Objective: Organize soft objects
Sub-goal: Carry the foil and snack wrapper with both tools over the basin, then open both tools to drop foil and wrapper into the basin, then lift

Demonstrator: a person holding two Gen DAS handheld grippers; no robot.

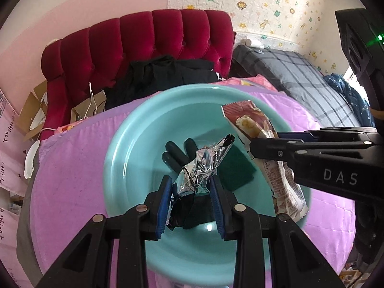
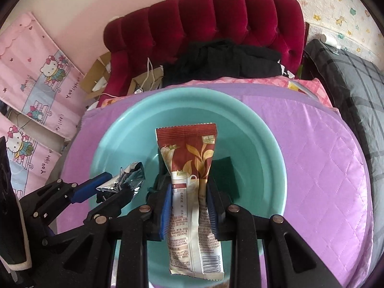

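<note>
Over the purple quilt (image 2: 324,168), a teal basin (image 1: 124,148) is sitting, and I am holding both of my tools above it. Far to the left, a pink cartoon-print cloth (image 2: 36,72) is hanging against the wall, and a brown paper bag (image 1: 88,110) is leaning by the red tufted headboard (image 1: 144,36), where black clothes (image 1: 163,74) are lying in a heap.

My left tool (image 1: 192,192) is pointing steeply down into the basin, and its blue pads are clamping a crumpled silver foil wrapper (image 1: 204,165) between them. The wrapper is sticking out past the fingertips, its far end twisting up toward the right, while its dark near end is hanging down between the fingers. Under it, on the basin floor, a dark rubber glove (image 1: 177,153) is lying with its fingers spreading toward the far left, and just to its right a dark green scouring pad (image 1: 236,170) is lying flat.

My right tool (image 2: 189,199) is gripping a long red and white snack packet (image 2: 192,180) around its middle, the blue pads pressing on both of its edges. The packet's red end is reaching out over the basin's far side, and its white barcode end is trailing back toward me.

Far to the right, a grey plaid blanket (image 1: 300,72) is covering a bed beside a wall with star and animal stickers (image 1: 264,0).
</note>
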